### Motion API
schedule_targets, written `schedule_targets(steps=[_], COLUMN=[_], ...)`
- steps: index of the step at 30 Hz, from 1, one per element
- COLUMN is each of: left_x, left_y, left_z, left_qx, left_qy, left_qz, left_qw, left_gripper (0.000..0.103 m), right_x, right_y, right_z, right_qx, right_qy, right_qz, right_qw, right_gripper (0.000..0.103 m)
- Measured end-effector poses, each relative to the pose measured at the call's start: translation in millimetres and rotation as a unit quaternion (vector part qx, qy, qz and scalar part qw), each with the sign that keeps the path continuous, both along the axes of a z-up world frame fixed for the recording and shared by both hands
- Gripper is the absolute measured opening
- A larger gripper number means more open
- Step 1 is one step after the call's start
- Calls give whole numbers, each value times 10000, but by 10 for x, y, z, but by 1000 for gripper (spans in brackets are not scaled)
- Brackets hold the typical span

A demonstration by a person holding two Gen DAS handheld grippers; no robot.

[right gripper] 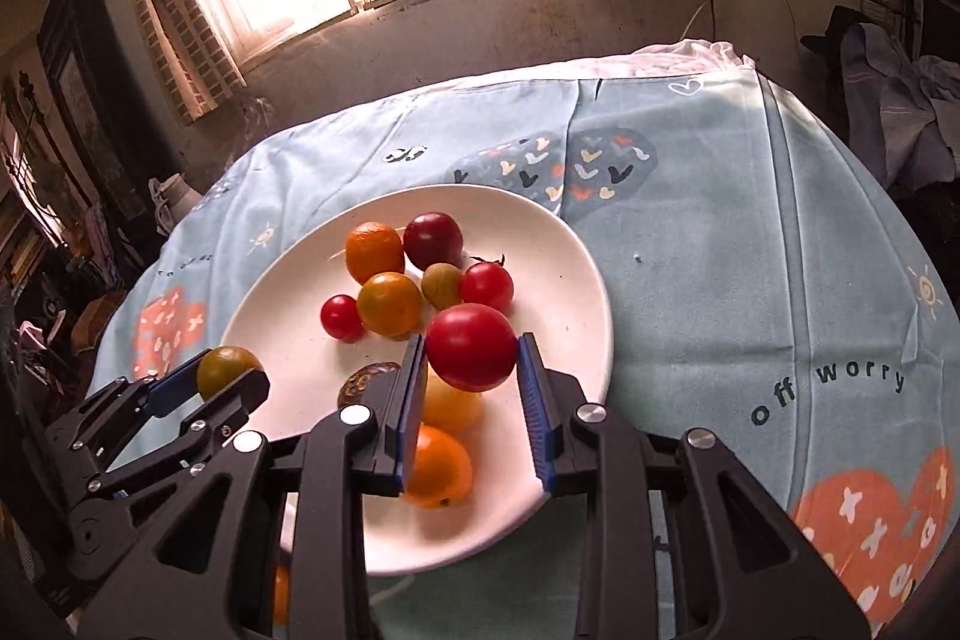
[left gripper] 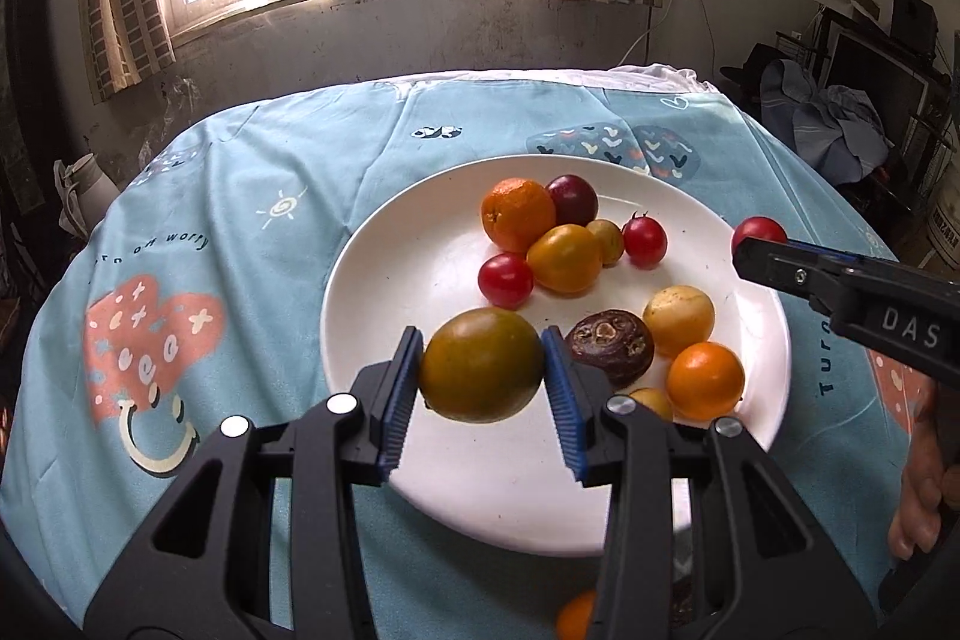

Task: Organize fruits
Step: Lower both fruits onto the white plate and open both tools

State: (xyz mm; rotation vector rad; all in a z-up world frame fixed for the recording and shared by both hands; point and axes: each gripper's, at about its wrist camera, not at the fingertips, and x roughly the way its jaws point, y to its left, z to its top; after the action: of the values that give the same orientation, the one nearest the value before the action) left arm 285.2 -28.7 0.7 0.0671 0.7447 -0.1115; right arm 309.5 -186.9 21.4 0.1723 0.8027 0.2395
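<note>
My left gripper [left gripper: 483, 370] is shut on a green-brown tomato [left gripper: 481, 365] and holds it above the near left rim of the white plate [left gripper: 384, 274]. It also shows in the right wrist view [right gripper: 231, 370]. My right gripper [right gripper: 471, 358] is shut on a red tomato [right gripper: 472, 347] above the plate [right gripper: 564, 280]; in the left wrist view it shows at the right [left gripper: 757, 233]. The plate holds oranges [left gripper: 518, 214], red tomatoes [left gripper: 505, 280], yellow fruits [left gripper: 679, 319] and a dark brown fruit [left gripper: 611, 349].
The plate sits on a light blue patterned cloth [left gripper: 240, 220] over a round table. An orange fruit [left gripper: 576, 617] lies on the cloth near the plate's front edge. A wall with a window is behind, clutter at the right [left gripper: 840, 124].
</note>
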Motion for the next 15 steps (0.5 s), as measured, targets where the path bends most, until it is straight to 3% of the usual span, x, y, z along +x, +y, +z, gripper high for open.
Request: schedule_targets(steps=[5,6,7,8,12,15], left_x=[118,124,127,128,97,19], left_y=[-19,-23,-23,-22,-18,-2], left_z=[-93,-107,-121,-134,-124,-26], left_qx=[51,68,75,82,134,131], left_qy=[132,150,180,211,163,-17], left_qz=[-59,-58,-61,-60,-39,-22], left_qw=[9999,9998,9998,9997,9998,9999], left_gripper=[41,42,42,42,42,50], right_x=[149,176,185,182,109,3], right_y=[24,41,42,38,-8,-20], right_z=[-146,-175,-196,-205,-105,71], right_qx=[-284,-336,-357,-363,-231,-75], right_qy=[59,128,165,154,3,-174], right_qz=[-3,25,30,-11,-70,-63], right_qw=[9996,9994,9992,9992,9997,9998], right_gripper=[31,33,41,41,41,41])
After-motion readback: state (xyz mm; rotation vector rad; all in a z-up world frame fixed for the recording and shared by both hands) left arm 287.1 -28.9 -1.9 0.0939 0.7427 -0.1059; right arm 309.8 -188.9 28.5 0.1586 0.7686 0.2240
